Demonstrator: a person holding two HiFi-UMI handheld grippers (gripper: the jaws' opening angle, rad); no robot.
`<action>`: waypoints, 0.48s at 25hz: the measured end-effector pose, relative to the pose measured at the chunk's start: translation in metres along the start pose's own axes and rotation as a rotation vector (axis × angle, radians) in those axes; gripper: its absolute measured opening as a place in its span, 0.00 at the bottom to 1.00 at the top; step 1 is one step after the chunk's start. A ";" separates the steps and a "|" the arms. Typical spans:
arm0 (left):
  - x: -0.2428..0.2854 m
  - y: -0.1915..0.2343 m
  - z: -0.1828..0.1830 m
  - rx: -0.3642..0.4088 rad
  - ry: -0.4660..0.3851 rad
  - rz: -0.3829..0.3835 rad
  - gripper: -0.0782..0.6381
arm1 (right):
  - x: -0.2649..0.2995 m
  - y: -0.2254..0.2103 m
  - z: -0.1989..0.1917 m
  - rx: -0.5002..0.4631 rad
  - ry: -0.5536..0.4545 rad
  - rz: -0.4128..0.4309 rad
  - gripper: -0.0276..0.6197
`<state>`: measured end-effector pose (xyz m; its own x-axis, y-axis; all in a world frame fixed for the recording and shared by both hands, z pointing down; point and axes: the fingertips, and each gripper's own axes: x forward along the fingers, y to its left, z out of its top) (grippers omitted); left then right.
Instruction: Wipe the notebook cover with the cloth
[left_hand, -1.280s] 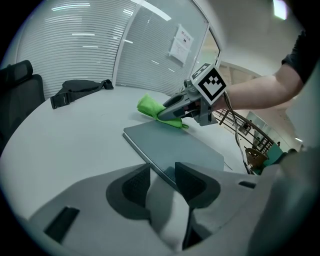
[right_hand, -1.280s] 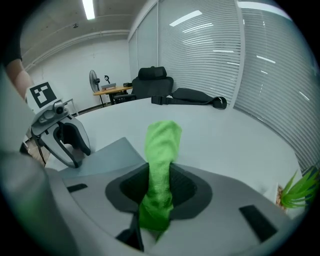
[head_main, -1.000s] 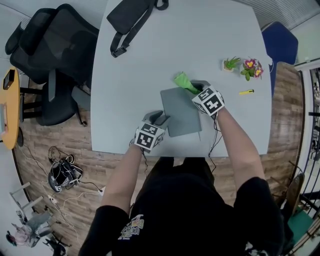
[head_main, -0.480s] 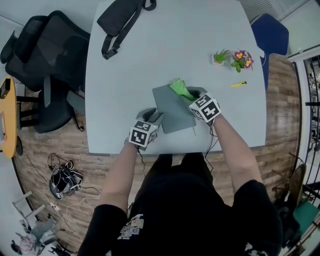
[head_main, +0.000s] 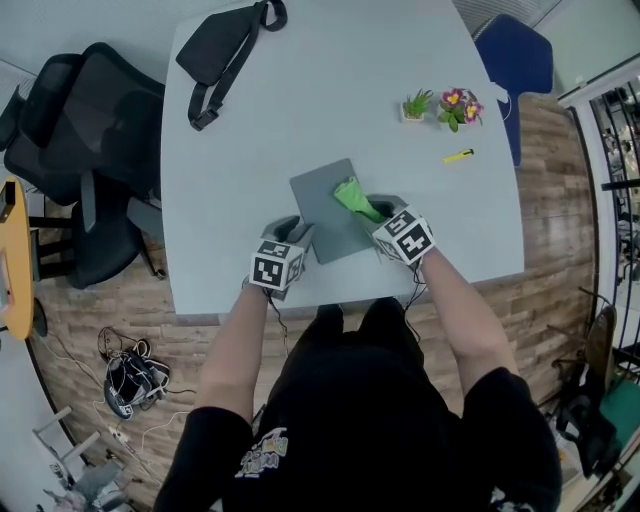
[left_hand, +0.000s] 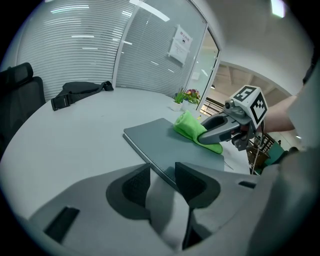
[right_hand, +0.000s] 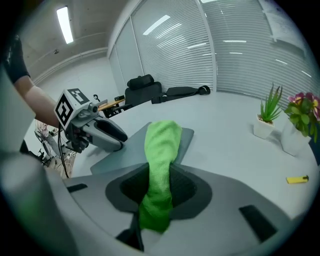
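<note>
Right claw (head_main: 372, 208) pinched the cloth (head_main: 352, 196) on the notebook (head_main: 318, 198); left claw (head_main: 297, 232) gaped at its corner; plants (head_main: 458, 106), bag (head_main: 215, 45) lay well apart.

You have two grippers in view: the left gripper (head_main: 298, 230) and the right gripper (head_main: 372, 206). On the one table (head_main: 330, 100), count one notebook (head_main: 318, 208), one green cloth (head_main: 351, 195), one black bag (head_main: 220, 45) at upper left, and at upper right two potted plants, a leafy plant (head_main: 416, 104) and a flowering plant (head_main: 458, 106), plus one small yellow object (head_main: 459, 156).
</note>
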<state>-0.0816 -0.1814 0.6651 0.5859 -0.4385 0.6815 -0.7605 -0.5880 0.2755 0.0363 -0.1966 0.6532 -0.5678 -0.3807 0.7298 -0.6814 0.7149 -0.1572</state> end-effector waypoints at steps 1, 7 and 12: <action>0.000 0.000 0.000 0.000 0.000 0.000 0.33 | -0.003 0.003 -0.003 0.009 -0.001 -0.002 0.22; 0.001 0.001 0.000 0.003 -0.002 0.004 0.33 | -0.016 0.015 -0.026 0.067 -0.012 -0.015 0.22; 0.002 0.001 0.000 0.002 0.000 0.003 0.33 | -0.027 0.023 -0.040 0.111 -0.022 -0.025 0.22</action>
<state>-0.0813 -0.1826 0.6664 0.5837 -0.4402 0.6822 -0.7617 -0.5879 0.2723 0.0543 -0.1463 0.6567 -0.5591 -0.4111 0.7200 -0.7416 0.6362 -0.2127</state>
